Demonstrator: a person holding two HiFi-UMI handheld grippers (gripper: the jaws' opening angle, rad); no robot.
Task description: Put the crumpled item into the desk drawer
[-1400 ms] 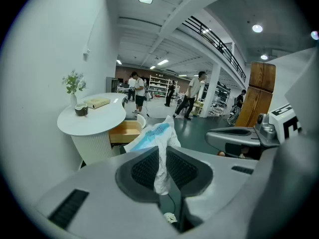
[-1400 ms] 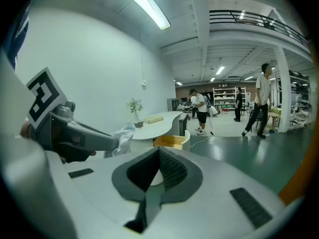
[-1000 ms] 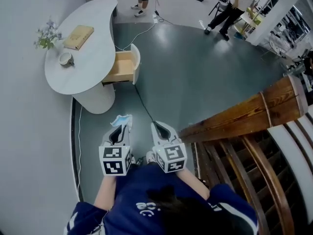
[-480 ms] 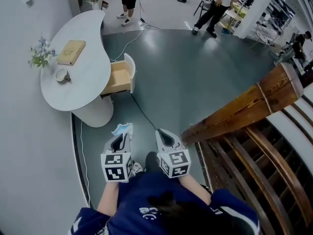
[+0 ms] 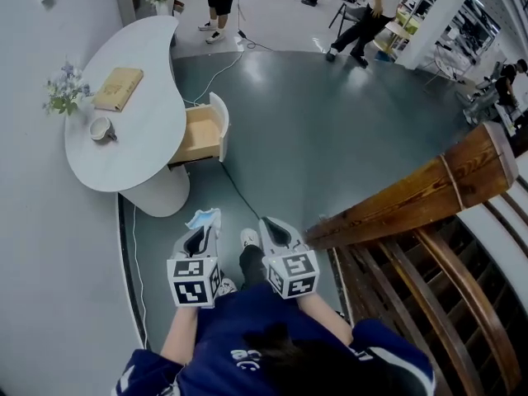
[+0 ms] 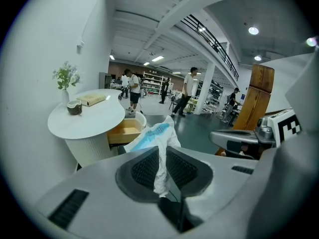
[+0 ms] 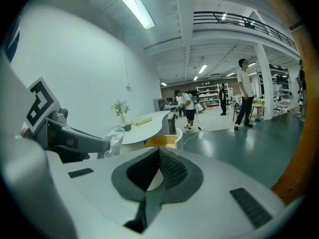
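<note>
Shoe (image 5: 248, 238) now forward: approach continues. Left claw (image 5: 204, 228) clamped on crumpled item (image 5: 205, 217), carrying toward open drawer (image 5: 200, 134) at tabletop (image 5: 140, 139) edge. Right claw (image 5: 266, 223) together, empty.

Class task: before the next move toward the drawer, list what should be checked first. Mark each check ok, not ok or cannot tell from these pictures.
1. Crumpled item held: ok; the left gripper is shut on it.
2. Drawer open: ok; it stands pulled out of the desk.
3. Room in the drawer: ok; what shows of its inside is bare.
4. Drawer within reach: not ok; open floor lies between it and the grippers.
5. Path free: not ok; a cable runs along the floor on the way.
6. Right gripper free: ok; nothing sits between its jaws.
</note>
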